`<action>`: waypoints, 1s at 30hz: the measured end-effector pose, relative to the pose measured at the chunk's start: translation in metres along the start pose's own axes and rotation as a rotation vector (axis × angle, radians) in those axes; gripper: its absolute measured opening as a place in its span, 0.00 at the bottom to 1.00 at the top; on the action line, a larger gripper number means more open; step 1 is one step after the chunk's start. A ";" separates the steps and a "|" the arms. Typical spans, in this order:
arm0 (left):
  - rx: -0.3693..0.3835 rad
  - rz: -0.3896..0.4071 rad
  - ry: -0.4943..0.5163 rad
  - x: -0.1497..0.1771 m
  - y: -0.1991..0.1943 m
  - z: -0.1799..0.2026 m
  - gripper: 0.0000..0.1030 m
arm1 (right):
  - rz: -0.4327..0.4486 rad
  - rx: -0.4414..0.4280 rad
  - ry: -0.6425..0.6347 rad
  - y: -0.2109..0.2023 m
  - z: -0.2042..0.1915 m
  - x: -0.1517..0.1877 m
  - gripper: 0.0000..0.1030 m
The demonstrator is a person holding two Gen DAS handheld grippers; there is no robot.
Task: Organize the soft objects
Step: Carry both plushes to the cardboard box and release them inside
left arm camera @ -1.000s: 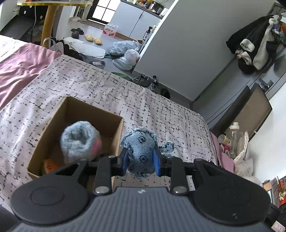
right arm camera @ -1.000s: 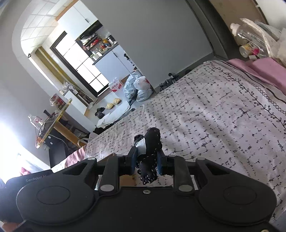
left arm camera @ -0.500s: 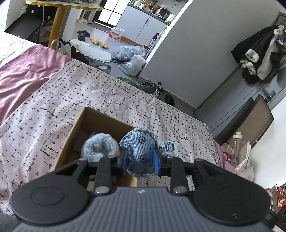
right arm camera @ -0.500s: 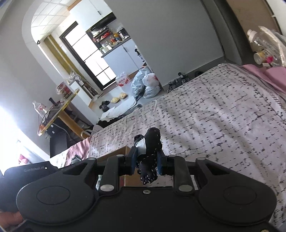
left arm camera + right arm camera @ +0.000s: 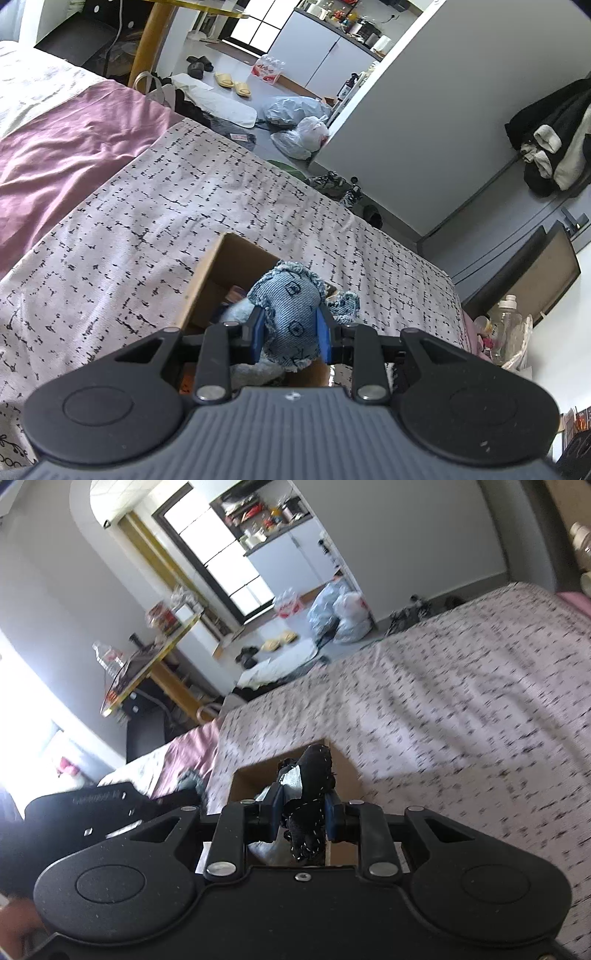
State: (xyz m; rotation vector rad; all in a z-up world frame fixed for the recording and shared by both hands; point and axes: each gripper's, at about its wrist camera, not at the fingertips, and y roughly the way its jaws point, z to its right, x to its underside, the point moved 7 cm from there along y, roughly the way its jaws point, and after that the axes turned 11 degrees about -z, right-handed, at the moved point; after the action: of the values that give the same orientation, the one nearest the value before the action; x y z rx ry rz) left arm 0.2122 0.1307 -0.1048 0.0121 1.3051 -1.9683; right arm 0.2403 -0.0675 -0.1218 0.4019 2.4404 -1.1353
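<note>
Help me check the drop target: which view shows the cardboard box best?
The left wrist view: the cardboard box shows its rim, an inner wall and soft items inside, sharply, behind the denim toy. The right wrist view shows the box blurred, largely hidden by the black toy.

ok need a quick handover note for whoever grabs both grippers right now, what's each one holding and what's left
Left gripper: shut on a blue denim stuffed toy, held over the open brown cardboard box on the black-flecked white bedspread.
Right gripper: shut on a black soft toy with white stitching, also above the box.
Done: a fluffy pale blue soft item already lies in the box.
Left: release both toys into the box; it seems no other soft items lie on the visible bedspread.
</note>
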 end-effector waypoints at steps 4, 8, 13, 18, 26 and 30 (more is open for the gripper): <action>-0.002 -0.009 -0.013 -0.002 0.003 -0.008 0.27 | -0.050 -0.002 -0.011 0.017 -0.009 0.012 0.23; -0.005 -0.019 -0.020 -0.001 0.005 -0.015 0.27 | -0.076 0.006 -0.017 0.028 -0.014 0.019 0.23; -0.014 -0.024 -0.036 -0.002 0.005 -0.026 0.27 | -0.114 0.018 -0.032 0.039 -0.020 0.026 0.42; -0.026 -0.021 -0.045 -0.005 0.005 -0.033 0.27 | -0.110 0.037 -0.022 0.039 -0.016 0.027 0.50; -0.024 -0.032 -0.021 -0.011 0.013 -0.022 0.28 | -0.085 0.046 0.021 0.029 0.003 0.017 0.52; -0.018 -0.042 -0.006 -0.013 0.021 -0.009 0.28 | -0.077 0.055 0.033 0.025 0.013 0.012 0.52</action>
State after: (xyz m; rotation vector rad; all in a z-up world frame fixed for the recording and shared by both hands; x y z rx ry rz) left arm 0.2305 0.1416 -0.1201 -0.0299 1.3289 -1.9904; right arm 0.2439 -0.0615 -0.1513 0.3490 2.4770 -1.2398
